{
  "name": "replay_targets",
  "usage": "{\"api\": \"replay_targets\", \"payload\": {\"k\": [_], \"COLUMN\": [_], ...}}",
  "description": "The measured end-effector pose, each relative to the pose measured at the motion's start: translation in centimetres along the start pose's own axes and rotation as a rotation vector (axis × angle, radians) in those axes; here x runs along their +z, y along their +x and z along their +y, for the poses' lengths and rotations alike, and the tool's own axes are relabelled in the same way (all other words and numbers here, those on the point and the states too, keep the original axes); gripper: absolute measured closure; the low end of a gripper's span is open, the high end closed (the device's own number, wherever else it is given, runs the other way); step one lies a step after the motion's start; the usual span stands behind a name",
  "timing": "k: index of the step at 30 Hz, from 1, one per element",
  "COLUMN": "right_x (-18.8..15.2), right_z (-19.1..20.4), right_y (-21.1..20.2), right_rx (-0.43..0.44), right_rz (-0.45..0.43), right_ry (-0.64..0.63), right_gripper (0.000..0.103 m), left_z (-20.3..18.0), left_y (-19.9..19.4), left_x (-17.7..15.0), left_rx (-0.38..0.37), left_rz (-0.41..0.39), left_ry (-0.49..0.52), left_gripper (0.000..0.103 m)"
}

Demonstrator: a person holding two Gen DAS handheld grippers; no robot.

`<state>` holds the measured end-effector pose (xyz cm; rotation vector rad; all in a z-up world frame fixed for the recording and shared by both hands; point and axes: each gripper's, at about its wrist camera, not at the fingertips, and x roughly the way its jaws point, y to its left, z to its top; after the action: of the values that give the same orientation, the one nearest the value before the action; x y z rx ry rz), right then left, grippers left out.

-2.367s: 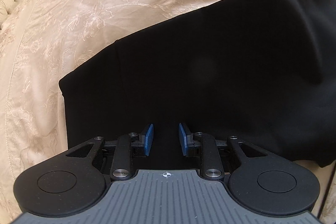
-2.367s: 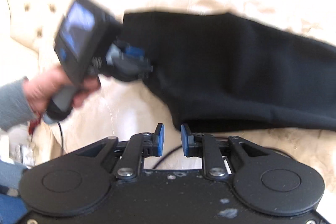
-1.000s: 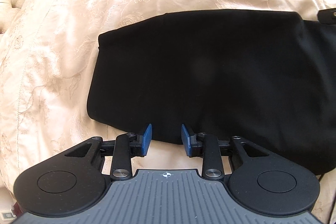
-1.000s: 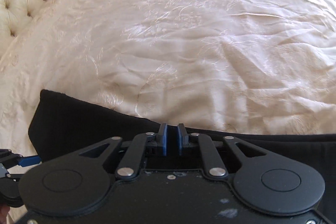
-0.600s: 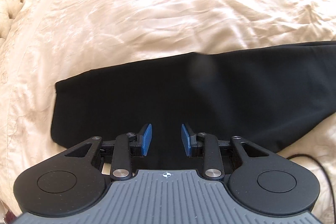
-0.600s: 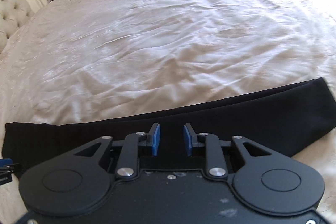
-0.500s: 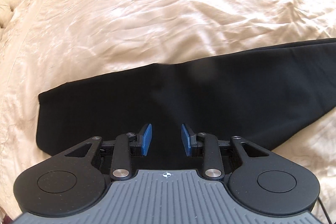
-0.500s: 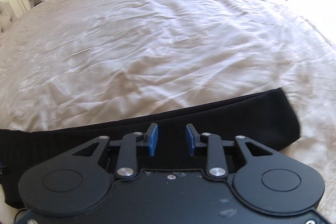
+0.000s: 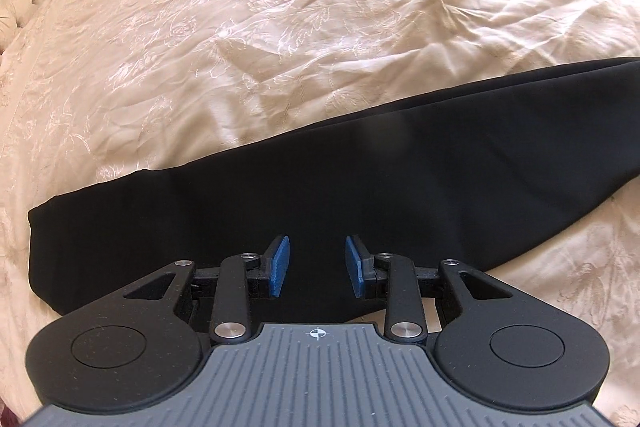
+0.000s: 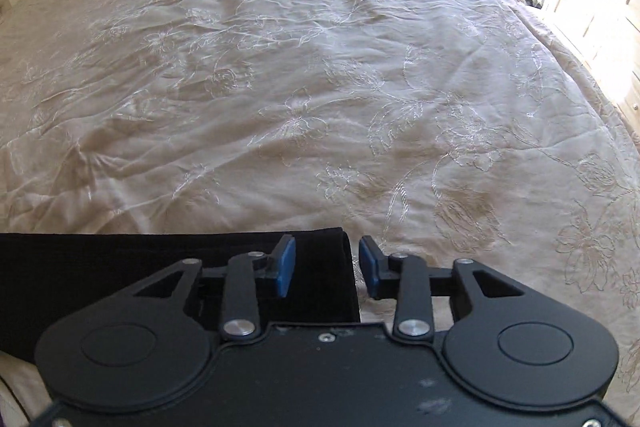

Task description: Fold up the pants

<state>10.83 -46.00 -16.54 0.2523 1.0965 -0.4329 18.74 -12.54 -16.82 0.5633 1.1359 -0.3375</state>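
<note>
Tongs first: my left tongs (image 9: 316,261) are released, the blue pads standing well apart with nothing between them, hanging above the near edge of the pants (image 9: 360,187). My right tongs (image 10: 326,265) have just been opening and closing. As they show now the pads are parted and grip nothing. The squared-off end of the pants (image 10: 120,267) lies under the gap, with one pad over the black cloth and the other over the bedspread (image 10: 360,87). I cannot tell how close the tips are to the fabric.

Black and flat, the pants lie on the bed as one long, narrow band along the near side. One end shows at the left of my left wrist view, the other at the right of my right wrist view. The cloth looks smooth, with only a faint crease or two.

From that shape I judge the lengthwise fold is done, one leg laid over the other, since I see a single strip and no separate legs. I cannot see the layers themselves, so that is a reading and not a certainty.

What seems left is the crosswise folding: taking hold of an end and bringing it over toward the other, probably more than once, until the band is a compact stack. Neither end is lifted or pinched yet, so I count that step as not begun.
</note>
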Motion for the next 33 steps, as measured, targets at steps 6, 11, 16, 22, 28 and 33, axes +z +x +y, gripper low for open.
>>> {"api": "replay_targets", "payload": {"k": [6,11,16,22,28,33], "right_x": [1.2,1.7,0.2,-1.2,-2.5,-3.7], "right_z": [0.0,-2.7,-3.2,-6.2,-7.8,-7.4], "right_y": [-1.5,1.0,1.6,-0.3,0.0,1.0], "right_rx": [0.095,0.089,0.088,0.185,0.287,0.335], "right_rz": [-0.079,-0.035,-0.013,-0.050,0.046,0.121], "right_ry": [0.002,0.141,0.129,0.246,0.277,0.282], "right_gripper": [0.094,0.094,0.092,0.042,0.042,0.041], "left_z": [-0.7,-2.0,-4.5,-8.3,-11.7,-13.0], "left_y": [-0.2,-0.2,-0.1,0.4,1.2,3.4], "left_x": [1.2,2.4,3.5,4.6,6.6,8.2], "left_rx": [0.022,0.014,-0.003,-0.051,-0.104,-0.056], "left_rz": [-0.005,-0.010,-0.028,-0.031,-0.035,-0.014], "left_ry": [-0.011,-0.010,0.038,0.097,0.106,0.125], "left_gripper": [0.072,0.072,0.072,0.072,0.072,0.071]}}
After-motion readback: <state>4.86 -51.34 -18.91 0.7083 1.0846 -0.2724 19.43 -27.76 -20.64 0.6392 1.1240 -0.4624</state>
